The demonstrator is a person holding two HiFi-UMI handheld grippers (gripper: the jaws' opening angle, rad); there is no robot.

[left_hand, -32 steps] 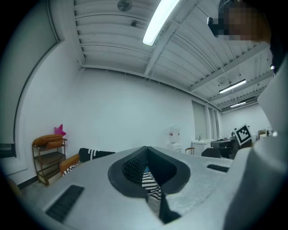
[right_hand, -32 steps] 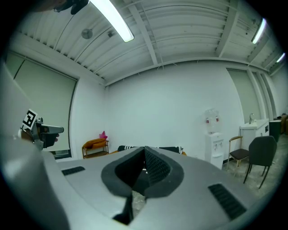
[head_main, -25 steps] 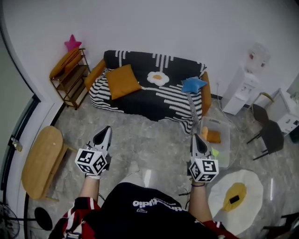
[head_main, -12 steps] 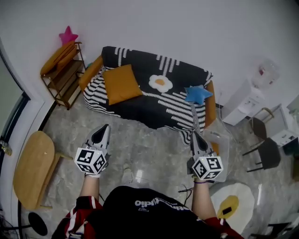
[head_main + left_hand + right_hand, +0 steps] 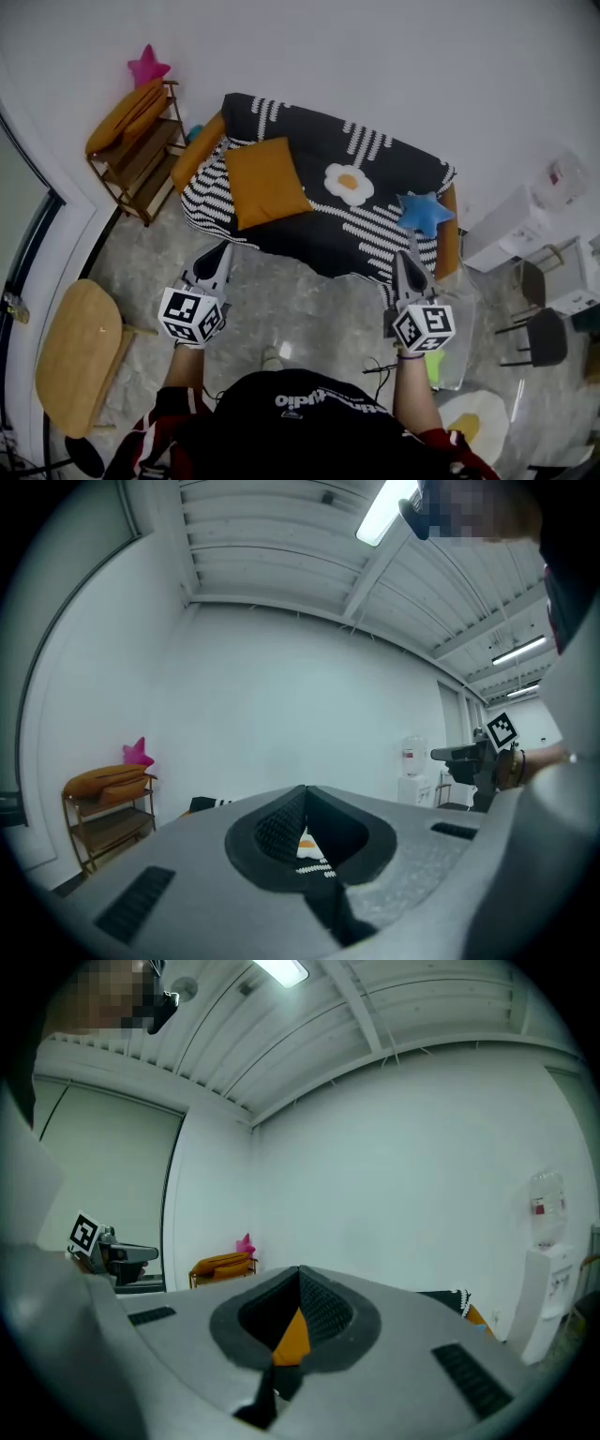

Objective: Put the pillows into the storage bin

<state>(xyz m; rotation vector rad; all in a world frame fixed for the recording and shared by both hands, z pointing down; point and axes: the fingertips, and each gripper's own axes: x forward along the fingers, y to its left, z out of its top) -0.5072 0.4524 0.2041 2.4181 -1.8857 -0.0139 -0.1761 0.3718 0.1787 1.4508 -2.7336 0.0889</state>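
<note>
The clear storage bin (image 5: 466, 323) stands on the floor just off the sofa's (image 5: 309, 202) right end, largely hidden behind the right gripper (image 5: 405, 256); only a yellow-green scrap shows inside it. Three pillows lie on the sofa seat: an orange square pillow (image 5: 267, 183) to the left, a white egg-shaped pillow (image 5: 348, 183) in the middle, and a blue star pillow (image 5: 422, 213) at the right end, nearest the bin. A wooden shelf (image 5: 141, 159) by the wall carries an orange cushion (image 5: 125, 112) and a pink star (image 5: 148, 67). Bare grey floor (image 5: 300, 300) lies open between the person and the sofa front, with a wooden table (image 5: 80, 352) well off to the left. The left gripper (image 5: 223, 251) and the right gripper both point level at the sofa, jaws pressed together and empty.
</note>
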